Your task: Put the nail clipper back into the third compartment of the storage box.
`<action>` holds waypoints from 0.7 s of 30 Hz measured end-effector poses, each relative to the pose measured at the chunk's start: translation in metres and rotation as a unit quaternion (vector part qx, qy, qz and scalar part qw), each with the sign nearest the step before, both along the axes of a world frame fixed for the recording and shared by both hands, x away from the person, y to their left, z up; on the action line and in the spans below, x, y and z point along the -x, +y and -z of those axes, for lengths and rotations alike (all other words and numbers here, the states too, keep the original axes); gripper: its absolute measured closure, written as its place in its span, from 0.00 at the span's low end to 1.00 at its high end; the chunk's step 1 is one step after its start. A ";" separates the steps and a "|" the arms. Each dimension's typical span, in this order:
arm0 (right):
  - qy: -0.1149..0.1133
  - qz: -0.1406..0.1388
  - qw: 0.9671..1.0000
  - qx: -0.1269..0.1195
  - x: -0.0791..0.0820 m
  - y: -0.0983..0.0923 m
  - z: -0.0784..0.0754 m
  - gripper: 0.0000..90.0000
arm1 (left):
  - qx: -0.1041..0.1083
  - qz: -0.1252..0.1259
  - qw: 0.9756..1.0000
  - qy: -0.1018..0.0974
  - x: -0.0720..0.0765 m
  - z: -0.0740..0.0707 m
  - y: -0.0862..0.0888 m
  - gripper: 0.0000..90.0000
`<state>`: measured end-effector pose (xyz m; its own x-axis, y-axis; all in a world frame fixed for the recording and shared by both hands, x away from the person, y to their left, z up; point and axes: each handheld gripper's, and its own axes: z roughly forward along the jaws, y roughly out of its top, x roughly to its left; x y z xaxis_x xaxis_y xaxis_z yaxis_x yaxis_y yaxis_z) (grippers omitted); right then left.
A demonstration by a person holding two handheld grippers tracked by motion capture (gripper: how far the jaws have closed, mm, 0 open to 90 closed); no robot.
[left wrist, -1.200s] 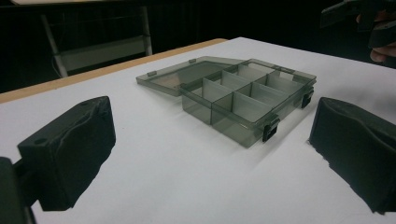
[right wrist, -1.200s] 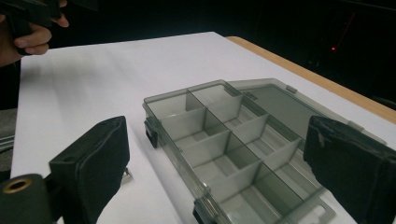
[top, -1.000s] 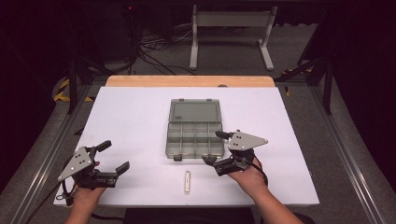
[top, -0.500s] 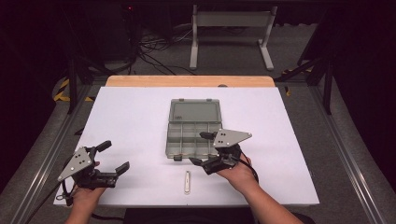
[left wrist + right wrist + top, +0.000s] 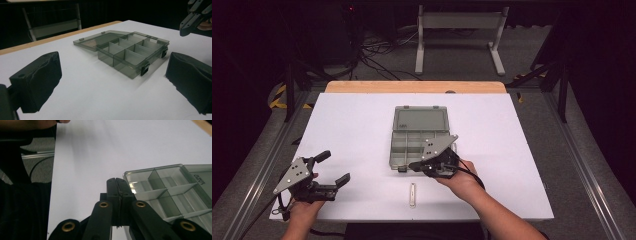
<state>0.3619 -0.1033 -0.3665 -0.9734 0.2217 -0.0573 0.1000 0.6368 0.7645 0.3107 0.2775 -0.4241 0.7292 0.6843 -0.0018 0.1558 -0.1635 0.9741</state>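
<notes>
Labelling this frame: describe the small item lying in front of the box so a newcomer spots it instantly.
On the white table, find the open grey compartment box at centre. Just nearer the person's edge lies a small pale stick, alone on the sheet: slim, whitish, lengthwise, unlike the dark grippers either side.

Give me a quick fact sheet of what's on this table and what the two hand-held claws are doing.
surface: white table
main item: grey see-through compartment box, lid open and lying flat, compartments look empty
small item: pale stick-like thing near the front edge, too small to identify
left gripper: jaws wide apart, nothing between them, apart from the box
right gripper: jaws have just been closing and now meet, nothing between them, at the box's front edge
</notes>
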 end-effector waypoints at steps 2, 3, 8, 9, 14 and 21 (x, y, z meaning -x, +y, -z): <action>0.006 -0.001 1.000 0.005 -0.001 0.002 -0.001 1.00 | 0.000 -0.001 1.000 0.001 0.000 0.000 0.000 0.01; 0.018 -0.010 0.999 0.031 -0.003 0.007 -0.001 1.00 | -0.001 0.000 1.000 0.001 0.000 0.000 0.000 0.01; 0.028 -0.021 0.996 0.077 -0.006 0.016 0.000 1.00 | -0.002 -0.002 1.000 0.001 0.000 0.000 0.001 0.01; 0.030 -0.025 0.995 0.088 -0.007 0.018 0.001 1.00 | -0.002 -0.002 1.000 0.001 0.000 0.000 0.001 0.01; 0.040 -0.032 0.992 0.118 -0.008 0.028 0.009 1.00 | 0.000 -0.001 1.000 0.000 0.001 0.000 0.001 0.01; 0.057 -0.051 0.986 0.149 -0.009 0.039 0.025 1.00 | 0.002 -0.002 1.000 -0.001 0.000 0.000 0.001 0.01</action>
